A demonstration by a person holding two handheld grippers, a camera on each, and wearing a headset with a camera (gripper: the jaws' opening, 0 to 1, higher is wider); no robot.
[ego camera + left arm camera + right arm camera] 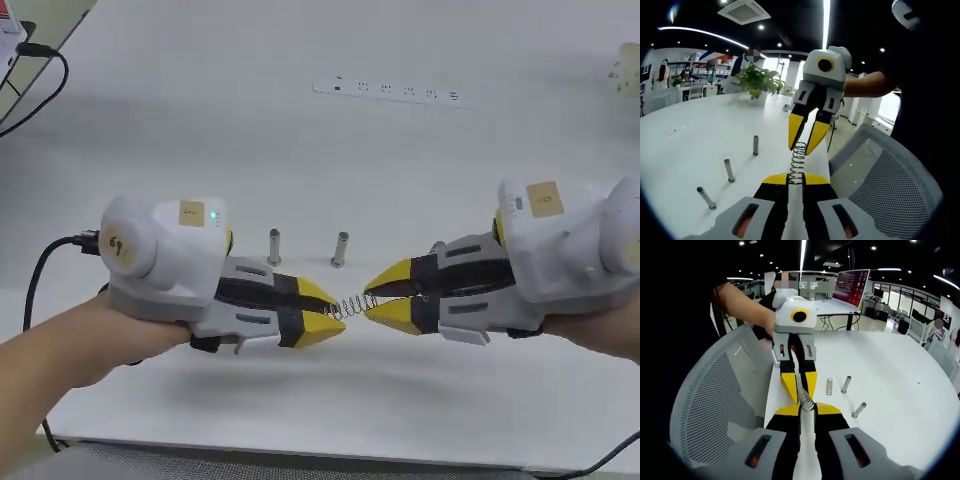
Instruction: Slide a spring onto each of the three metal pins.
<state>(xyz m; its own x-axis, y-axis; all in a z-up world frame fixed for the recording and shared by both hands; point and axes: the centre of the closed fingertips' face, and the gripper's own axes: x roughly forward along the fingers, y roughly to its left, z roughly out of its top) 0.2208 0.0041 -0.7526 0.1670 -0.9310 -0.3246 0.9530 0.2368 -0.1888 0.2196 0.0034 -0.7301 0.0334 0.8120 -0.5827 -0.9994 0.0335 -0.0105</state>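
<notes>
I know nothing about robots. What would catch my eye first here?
Two yellow-tipped tools meet nose to nose above the white table: the left hand-held gripper and the right hand-held gripper each pinch one end of a small spring spanning between them. Behind them a bare metal pin stands upright, and in the left gripper view a sprung pin already wears its coil.
</notes>
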